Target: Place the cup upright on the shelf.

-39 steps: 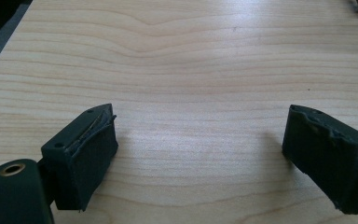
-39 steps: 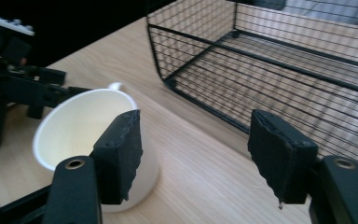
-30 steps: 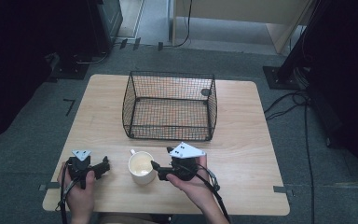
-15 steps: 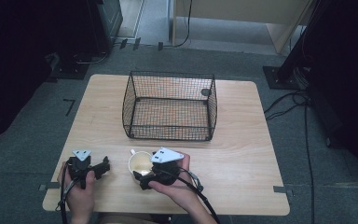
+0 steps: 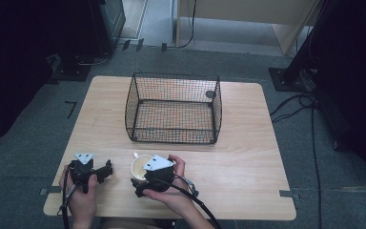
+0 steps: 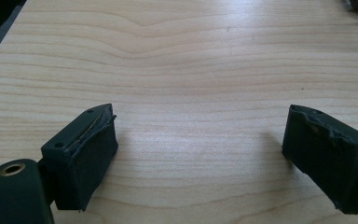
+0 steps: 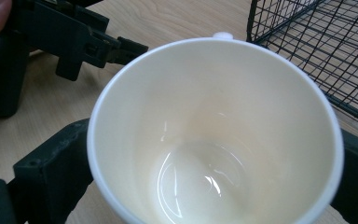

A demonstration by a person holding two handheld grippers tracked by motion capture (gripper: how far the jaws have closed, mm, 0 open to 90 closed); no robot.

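Now right gripper [image 5: 140,183] is straddling the cup [image 7: 214,135] — jaws just opening, wide; left gripper [image 6: 200,154] is sitting open nearby.

The right claw [image 5: 140,183] is no longer to the right of the cup [image 5: 140,166]; it now sits at the cup's near side, low over the bench [image 5: 248,157], and covers part of the cup's rim in the high view. Its jaws have just been opening, and in the right gripper view the cup stands between them, one jaw on each side of its wall.
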